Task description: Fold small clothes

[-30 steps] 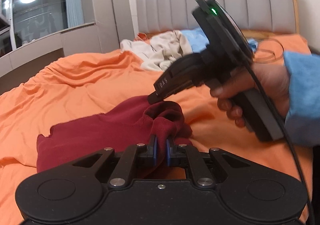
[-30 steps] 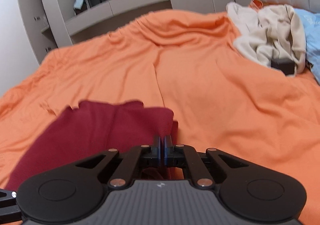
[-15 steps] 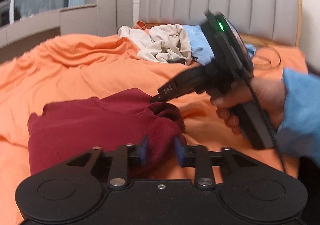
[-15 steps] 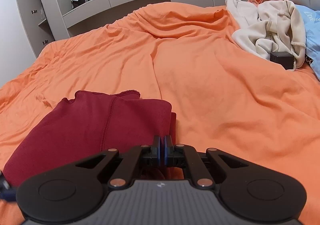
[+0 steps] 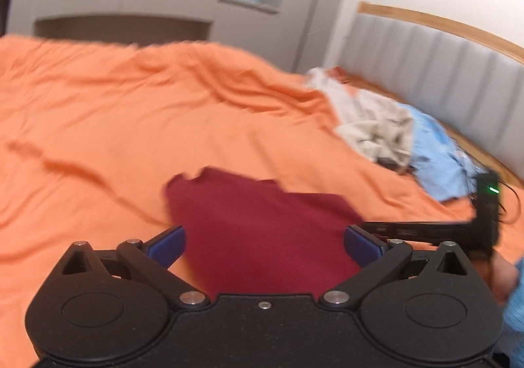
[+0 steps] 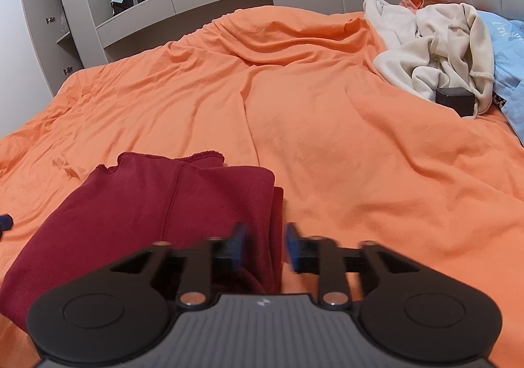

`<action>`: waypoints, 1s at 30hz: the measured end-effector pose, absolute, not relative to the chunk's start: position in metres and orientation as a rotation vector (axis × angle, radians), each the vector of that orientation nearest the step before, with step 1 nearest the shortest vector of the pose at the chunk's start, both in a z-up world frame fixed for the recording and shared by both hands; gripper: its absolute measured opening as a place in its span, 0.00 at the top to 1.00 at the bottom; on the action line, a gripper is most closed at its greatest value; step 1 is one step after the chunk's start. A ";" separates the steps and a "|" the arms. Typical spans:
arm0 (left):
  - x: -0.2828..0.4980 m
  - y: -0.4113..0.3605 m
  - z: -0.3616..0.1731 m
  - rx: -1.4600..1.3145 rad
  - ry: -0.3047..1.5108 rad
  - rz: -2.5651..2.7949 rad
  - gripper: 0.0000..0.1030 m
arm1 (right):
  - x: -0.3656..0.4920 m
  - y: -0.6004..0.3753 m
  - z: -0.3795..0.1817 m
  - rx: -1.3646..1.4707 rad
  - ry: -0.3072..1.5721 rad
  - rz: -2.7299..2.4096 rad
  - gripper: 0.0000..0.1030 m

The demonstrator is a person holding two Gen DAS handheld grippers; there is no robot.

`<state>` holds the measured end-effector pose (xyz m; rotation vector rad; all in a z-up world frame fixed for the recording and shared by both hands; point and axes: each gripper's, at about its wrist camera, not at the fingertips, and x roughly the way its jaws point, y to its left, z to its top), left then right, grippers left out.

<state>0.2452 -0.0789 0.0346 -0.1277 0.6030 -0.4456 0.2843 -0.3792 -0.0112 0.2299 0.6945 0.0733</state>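
Observation:
A dark red garment [image 6: 157,201] lies folded on the orange bed sheet [image 6: 327,125]. In the left wrist view the garment [image 5: 262,230] lies below and ahead of my left gripper [image 5: 264,245]. Its jaws are opening and stand wide apart, and the blue pads touch nothing. My right gripper [image 6: 265,242] hovers over the garment's right folded edge. Its jaws are opening too, and the edge lies loose between the pads. One black finger [image 5: 409,230] of the right gripper shows at the right of the left wrist view.
A heap of cream clothes [image 6: 435,50], a light blue cloth [image 6: 507,66] and a small black box [image 6: 455,99] lie near the grey padded headboard [image 5: 442,73]. Grey cabinets [image 6: 196,1] stand past the far side of the bed.
Both grippers were shut on the red garment and have let it go. The left one opened wide, rolled and swung away. The right one opened without moving.

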 end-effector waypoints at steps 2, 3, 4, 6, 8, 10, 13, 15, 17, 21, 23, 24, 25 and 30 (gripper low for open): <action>0.262 -0.063 0.030 -0.151 0.650 -0.422 0.01 | 0.284 -0.379 -0.011 0.236 0.687 0.067 0.44; 0.270 -0.055 0.026 -0.166 0.670 -0.405 0.01 | 0.284 -0.379 -0.011 0.240 0.685 0.064 0.39; 0.277 -0.047 0.022 -0.190 0.688 -0.387 0.01 | 0.283 -0.379 -0.010 0.246 0.680 0.063 0.33; 0.292 -0.031 0.009 -0.276 0.722 -0.361 0.01 | 0.282 -0.379 -0.008 0.258 0.667 0.063 0.22; 0.303 -0.018 -0.008 -0.384 0.773 -0.356 0.01 | 0.281 -0.377 -0.006 0.268 0.651 0.082 0.14; 0.312 -0.015 -0.019 -0.460 0.826 -0.373 0.01 | 0.279 -0.373 -0.003 0.271 0.640 0.104 0.11; 0.311 -0.021 -0.027 -0.453 0.836 -0.375 0.02 | 0.276 -0.367 -0.002 0.259 0.638 0.124 0.05; 0.310 -0.028 -0.031 -0.401 0.846 -0.366 0.02 | 0.274 -0.364 -0.002 0.247 0.638 0.125 0.04; 0.308 -0.033 -0.036 -0.346 0.858 -0.351 0.02 | 0.272 -0.363 -0.002 0.242 0.639 0.122 0.03; 0.301 -0.041 -0.042 -0.255 0.843 -0.342 0.02 | 0.272 -0.366 -0.005 0.251 0.653 0.103 0.02; 0.299 -0.046 -0.043 -0.212 0.831 -0.334 0.02 | 0.273 -0.367 -0.007 0.252 0.666 0.090 0.01; 0.298 -0.047 -0.043 -0.200 0.825 -0.330 0.02 | 0.274 -0.367 -0.008 0.250 0.674 0.082 0.00; 0.297 -0.048 -0.044 -0.193 0.821 -0.327 0.02 | 0.275 -0.366 -0.009 0.246 0.682 0.074 0.00; 0.292 -0.052 -0.046 -0.169 0.792 -0.312 0.01 | 0.275 -0.368 -0.012 0.247 0.701 0.080 0.00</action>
